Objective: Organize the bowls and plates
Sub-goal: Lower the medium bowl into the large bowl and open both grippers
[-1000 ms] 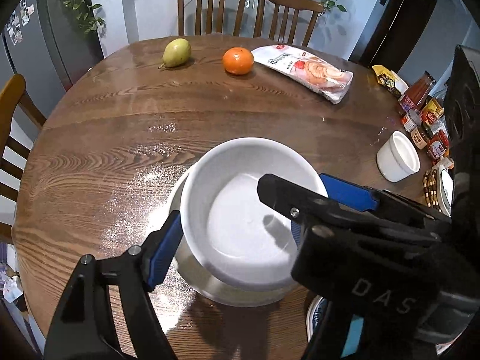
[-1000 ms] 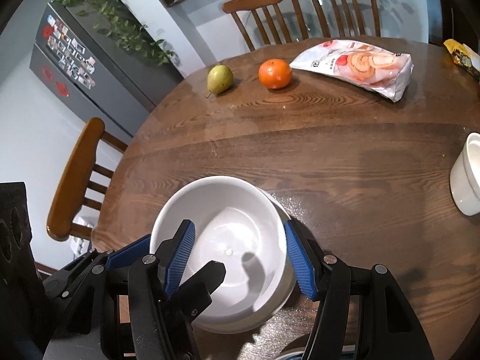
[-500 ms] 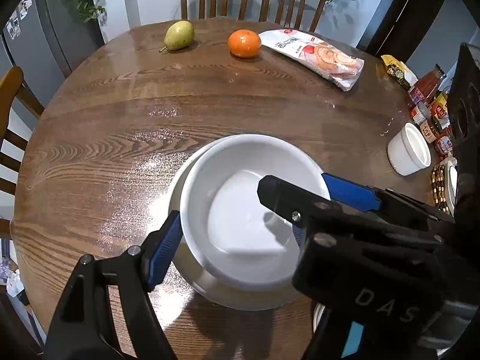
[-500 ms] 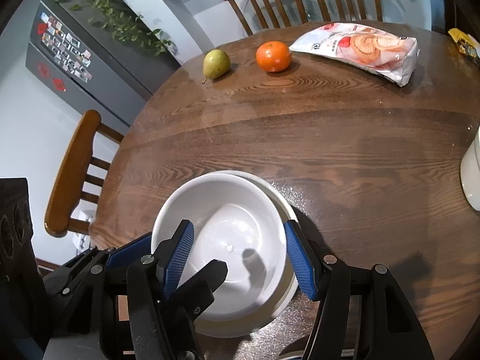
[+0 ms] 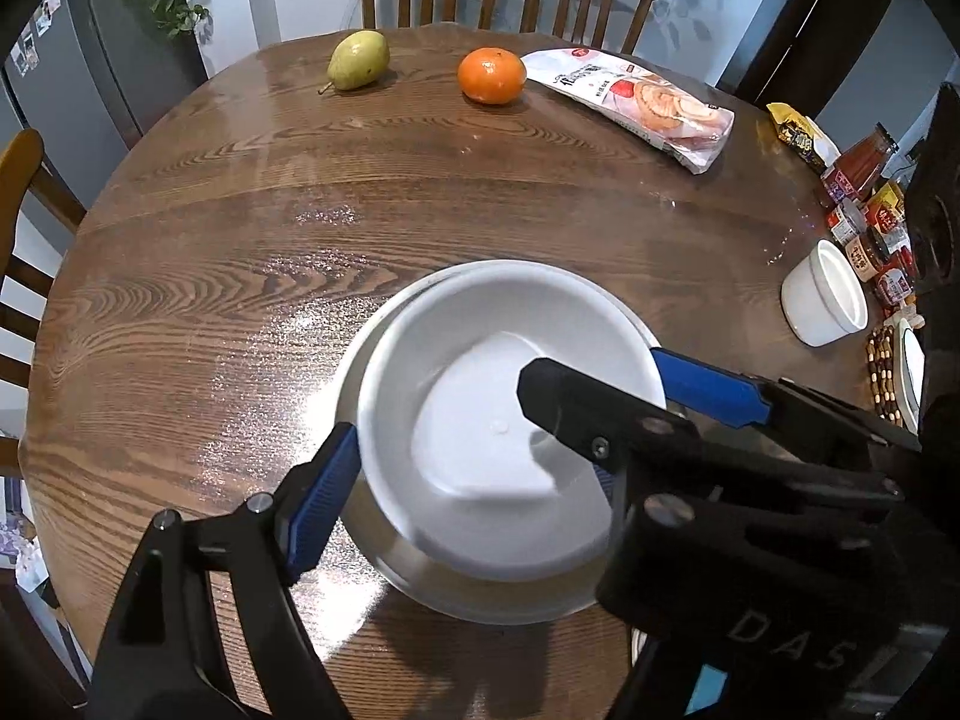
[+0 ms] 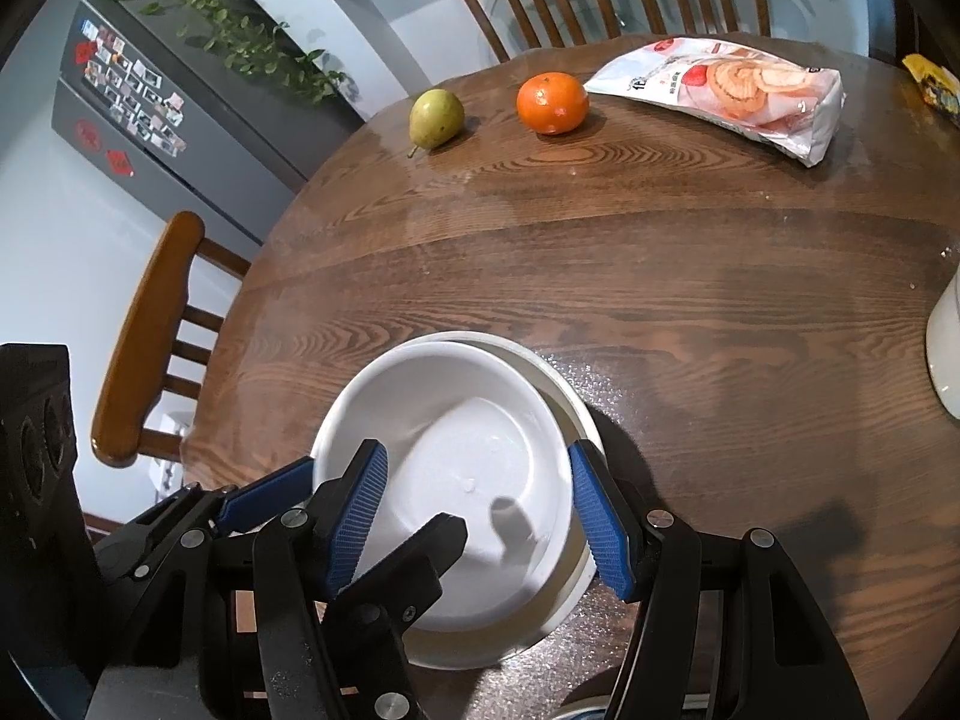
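At 12 o'clock of my left tool, jaws opening, white bowl nested in lower bowl; right tool straddles rim, grip unclear.

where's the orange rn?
Far side of the table in both wrist views: the orange sits between the pear on its left and the snack bag on its right, well beyond the stacked white bowls.

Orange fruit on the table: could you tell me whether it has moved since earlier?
No; the orange fruit still sits between the green pear and white snack packet.
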`<state>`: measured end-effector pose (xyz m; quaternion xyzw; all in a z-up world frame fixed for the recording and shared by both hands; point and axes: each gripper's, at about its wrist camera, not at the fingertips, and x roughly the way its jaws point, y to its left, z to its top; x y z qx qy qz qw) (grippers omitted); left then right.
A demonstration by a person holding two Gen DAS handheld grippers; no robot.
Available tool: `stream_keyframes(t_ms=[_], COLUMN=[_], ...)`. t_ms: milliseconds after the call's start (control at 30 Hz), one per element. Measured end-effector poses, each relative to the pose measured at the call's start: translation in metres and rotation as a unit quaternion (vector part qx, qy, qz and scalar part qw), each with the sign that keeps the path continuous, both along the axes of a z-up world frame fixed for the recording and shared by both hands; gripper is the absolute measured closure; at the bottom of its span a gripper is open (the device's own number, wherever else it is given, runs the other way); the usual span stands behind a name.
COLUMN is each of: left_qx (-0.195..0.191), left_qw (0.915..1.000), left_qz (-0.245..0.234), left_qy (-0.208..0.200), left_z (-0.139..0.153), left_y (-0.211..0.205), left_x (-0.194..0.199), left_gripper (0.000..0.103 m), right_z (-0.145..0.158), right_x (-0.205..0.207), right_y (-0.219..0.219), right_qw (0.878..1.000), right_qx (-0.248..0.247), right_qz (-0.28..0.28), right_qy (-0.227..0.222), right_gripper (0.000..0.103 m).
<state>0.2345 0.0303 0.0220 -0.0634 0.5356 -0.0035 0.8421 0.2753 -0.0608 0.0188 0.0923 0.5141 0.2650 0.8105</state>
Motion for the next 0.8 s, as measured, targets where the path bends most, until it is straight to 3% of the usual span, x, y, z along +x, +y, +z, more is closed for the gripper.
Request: stream_keyframes(t_ms=[533, 633, 800], left_qx=[-0.008, -0.002, 0.000], left_qw=[0.9989, 0.9982, 0.9979], left_qz=[0.029, 0.048, 0.059], left_qy=[-0.036, -0.037, -0.025], left_z=[0.021, 0.021, 0.015], left_y=[0.021, 0.031, 0.040], left_x=[-0.008, -0.007, -0.003], left_gripper=[0.021, 0.021, 0.021], right_z=[0.028, 0.030, 0.018], right_x=[-0.009, -0.007, 0.003], right_y=[-0.015, -0.021, -0.026], right_qw=[0.999, 0.999, 0.999], right_qx=[0.022, 0.033, 0.031], right_qz=[-0.002, -0.012, -0.032], right_qy=[-0.041, -0.039, -0.008], right_gripper=[0.029, 0.023, 0.022])
